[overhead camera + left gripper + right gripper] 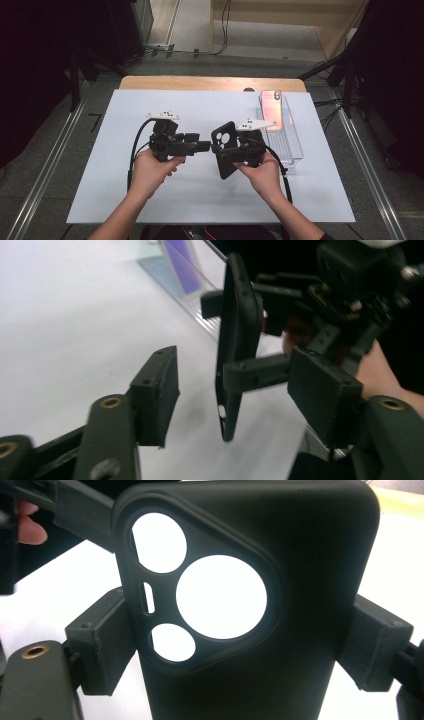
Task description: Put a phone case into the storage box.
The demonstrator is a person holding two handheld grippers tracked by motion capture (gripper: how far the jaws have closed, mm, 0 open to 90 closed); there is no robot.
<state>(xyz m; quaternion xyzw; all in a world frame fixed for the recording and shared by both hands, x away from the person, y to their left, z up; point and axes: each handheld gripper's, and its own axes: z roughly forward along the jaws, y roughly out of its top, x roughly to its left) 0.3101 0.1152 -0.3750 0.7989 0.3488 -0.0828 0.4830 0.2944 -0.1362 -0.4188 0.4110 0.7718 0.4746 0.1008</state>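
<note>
Evenly lit from overhead on the white table (150, 200), dark toward far left and right corners. Soft shadows only. Glare on the clear tray (292, 145). Blown-out white through the black phone case (300, 580) cutouts; near jaws blurred, soft focus.

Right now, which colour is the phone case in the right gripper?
The phone case is plain matte black; the right gripper view shows it best.

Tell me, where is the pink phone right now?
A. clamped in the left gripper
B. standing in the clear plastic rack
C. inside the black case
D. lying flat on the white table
B: the pink phone stands in the clear plastic rack at the table's far right, apart from the black case that the right gripper holds.
</note>
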